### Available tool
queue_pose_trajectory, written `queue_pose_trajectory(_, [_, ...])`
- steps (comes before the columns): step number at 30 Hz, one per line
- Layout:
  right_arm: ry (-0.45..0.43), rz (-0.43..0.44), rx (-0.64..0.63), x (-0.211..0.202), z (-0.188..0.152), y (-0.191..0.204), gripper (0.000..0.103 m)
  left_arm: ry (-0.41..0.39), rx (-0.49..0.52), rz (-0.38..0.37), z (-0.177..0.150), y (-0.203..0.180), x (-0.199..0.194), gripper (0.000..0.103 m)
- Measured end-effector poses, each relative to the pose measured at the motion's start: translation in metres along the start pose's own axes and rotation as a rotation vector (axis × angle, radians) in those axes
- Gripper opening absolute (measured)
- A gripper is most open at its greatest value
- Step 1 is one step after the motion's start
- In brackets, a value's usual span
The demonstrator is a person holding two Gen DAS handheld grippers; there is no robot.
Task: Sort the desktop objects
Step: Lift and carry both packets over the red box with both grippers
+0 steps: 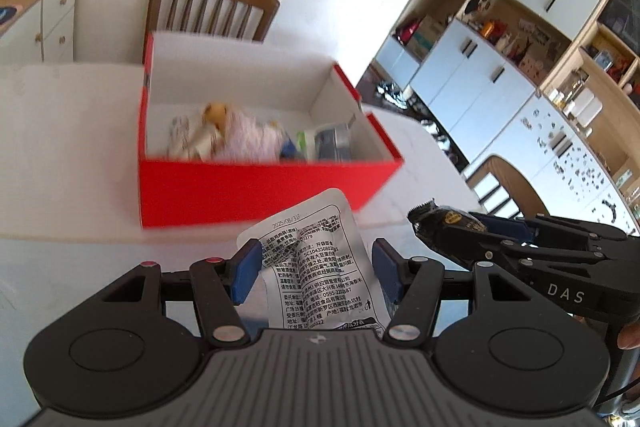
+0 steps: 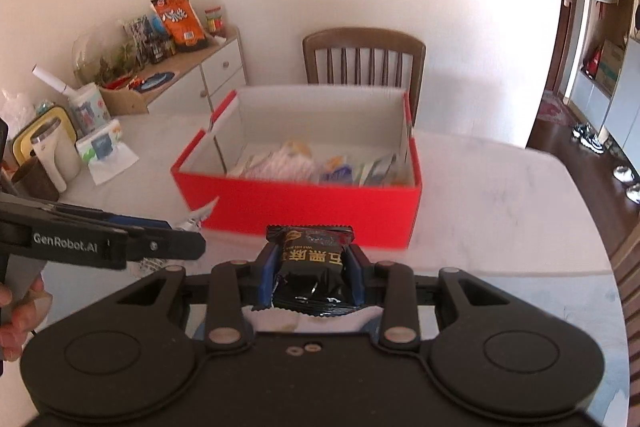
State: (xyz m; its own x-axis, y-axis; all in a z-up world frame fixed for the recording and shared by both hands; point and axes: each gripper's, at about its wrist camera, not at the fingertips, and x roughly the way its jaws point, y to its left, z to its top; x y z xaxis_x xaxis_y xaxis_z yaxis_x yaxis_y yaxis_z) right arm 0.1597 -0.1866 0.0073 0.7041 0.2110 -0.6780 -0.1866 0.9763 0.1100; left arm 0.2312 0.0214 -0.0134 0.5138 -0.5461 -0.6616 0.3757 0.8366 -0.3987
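The left gripper (image 1: 316, 267) has its jaws clenched on a white printed sachet (image 1: 320, 259), whose crumpled body stands up between the blue pads (image 1: 244, 271) and pokes out toward 12 o'clock. In the left wrist view the right gripper (image 1: 436, 227) comes in from 3 o'clock, with a black wrapper's serrated end showing at its tip.

The right gripper (image 2: 310, 267) grasps a black snack packet (image 2: 310, 263) with gold lettering, the jaws pressing on both its sides. In the right wrist view the left gripper (image 2: 192, 231) reaches in from 9 o'clock, a corner of the sachet (image 2: 200, 217) just visible at its tip. Part of a person's hand (image 2: 16, 311) shows at the 8 o'clock edge.

Both packets are held off the pale marbled surface (image 2: 500, 211), just short of an open red box (image 2: 296, 203) that sits at 12 o'clock from each gripper. The box is white inside and holds several small packets and a pinkish bundle (image 1: 248, 139), blurred in both views. A wooden chair (image 2: 364, 59) stands behind the box, and a low white cabinet (image 2: 216, 71) with snack bags on top lies at 10 o'clock in the right wrist view.
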Motion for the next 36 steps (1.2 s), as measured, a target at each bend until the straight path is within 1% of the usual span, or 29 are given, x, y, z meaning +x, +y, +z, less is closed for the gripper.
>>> queue_pose_trajectory(3, [-0.013,-0.001,-0.007,0.003,0.012,-0.002,0.035,-0.028,0.015,0.012,0.017,0.002,-0.003,0.060])
queue_pose_trajectory(9, [-0.035,-0.006,-0.039,0.011,0.037,-0.006,0.035,-0.059,0.034,0.039,0.047,0.005,-0.002,0.060])
queue_pose_trajectory(13, [-0.044,0.002,-0.038,0.020,0.053,-0.009,0.035,-0.072,0.029,0.056,0.069,0.009,0.004,0.060])
queue_pose_trajectory(16, [-0.047,-0.015,-0.045,0.032,0.065,-0.009,0.035,-0.082,0.037,0.084,0.083,0.012,0.011,0.060])
queue_pose_trajectory(22, [-0.040,-0.027,-0.057,0.055,0.081,-0.010,0.035,-0.067,0.074,0.132,0.110,0.018,0.031,0.060])
queue_pose_trajectory(28, [-0.022,-0.030,-0.046,0.076,0.092,-0.017,0.035,-0.029,0.079,0.175,0.127,0.030,0.055,0.060])
queue_pose_trajectory(36, [0.005,-0.036,-0.055,0.105,0.098,-0.018,0.035,0.038,0.108,0.195,0.135,0.044,0.090,0.060])
